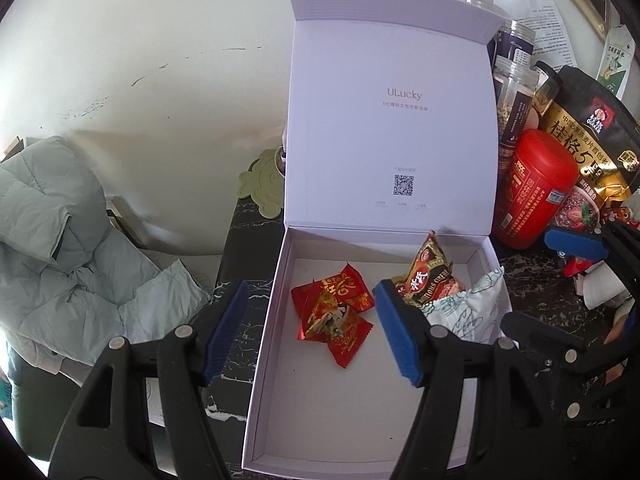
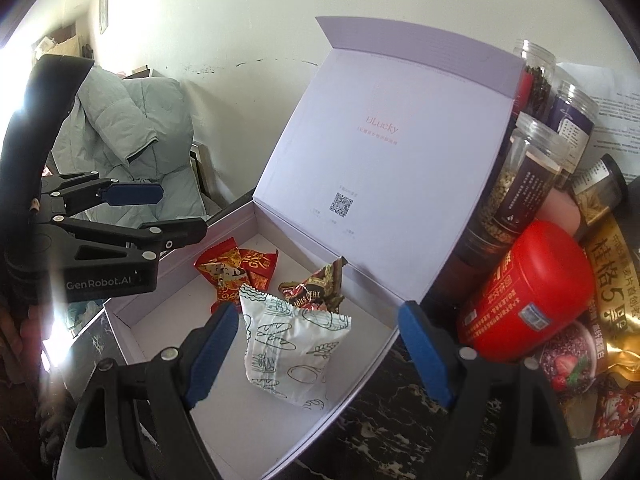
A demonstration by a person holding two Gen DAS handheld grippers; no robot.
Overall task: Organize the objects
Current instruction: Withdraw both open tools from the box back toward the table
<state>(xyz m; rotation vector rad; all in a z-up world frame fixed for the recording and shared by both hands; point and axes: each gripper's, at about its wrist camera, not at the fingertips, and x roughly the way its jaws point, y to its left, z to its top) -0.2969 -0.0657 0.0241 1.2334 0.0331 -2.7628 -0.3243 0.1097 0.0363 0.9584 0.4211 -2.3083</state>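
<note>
A white box with its lid up stands on a dark marble table; it also shows in the right wrist view. Inside lie red candy wrappers, a brown-gold snack packet and a white printed pouch. My left gripper is open above the box, over the red candies. My right gripper is open and empty, with the white pouch lying between its fingers. The right gripper also shows at the left wrist view's right edge.
A red canister, clear jars and a gold-black oat bag crowd the table right of the box. A green padded jacket lies on a chair to the left. A white wall stands behind.
</note>
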